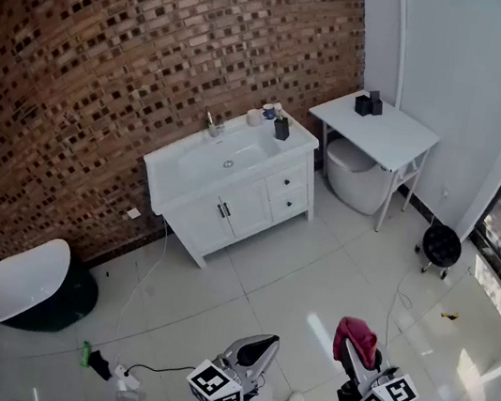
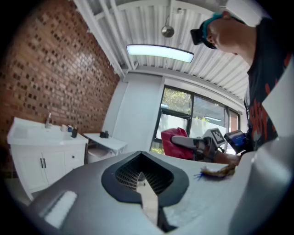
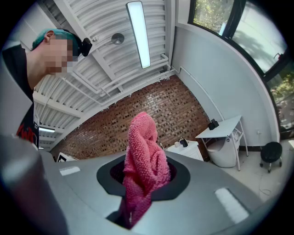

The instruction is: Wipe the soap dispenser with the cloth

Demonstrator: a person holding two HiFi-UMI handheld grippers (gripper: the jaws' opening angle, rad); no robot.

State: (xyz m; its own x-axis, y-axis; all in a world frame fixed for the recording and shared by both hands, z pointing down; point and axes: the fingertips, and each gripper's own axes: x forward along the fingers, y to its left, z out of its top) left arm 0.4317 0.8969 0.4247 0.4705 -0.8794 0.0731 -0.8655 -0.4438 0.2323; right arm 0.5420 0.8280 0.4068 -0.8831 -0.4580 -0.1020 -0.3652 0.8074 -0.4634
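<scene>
A white vanity (image 1: 245,205) stands against the brick wall (image 1: 109,76) well across the tiled room in the head view, with a small dark soap dispenser (image 1: 281,129) near the right end of its counter, beside the basin. At the bottom of the frame the left gripper (image 1: 262,347) points that way, while the right gripper (image 1: 352,351) carries a bunched pink cloth (image 1: 358,333). The left gripper view shows that gripper's jaws pressed together on nothing, the vanity and dispenser (image 2: 74,132) small and far off at the left, and the cloth-bearing right gripper out to the side. The right gripper view shows its jaws clamped on the lower part of the cloth (image 3: 143,160), which stands up in a twisted wad of nubbly terry, the dispenser far beyond it. The cloth looks soft, light and limp, likely to flop unless pinched low as it is here. The dispenser is probably light, smooth and easy to tip, so it may want steadying by its body with the free gripper, clear of the pump, while the cloth rubs its sides.
</scene>
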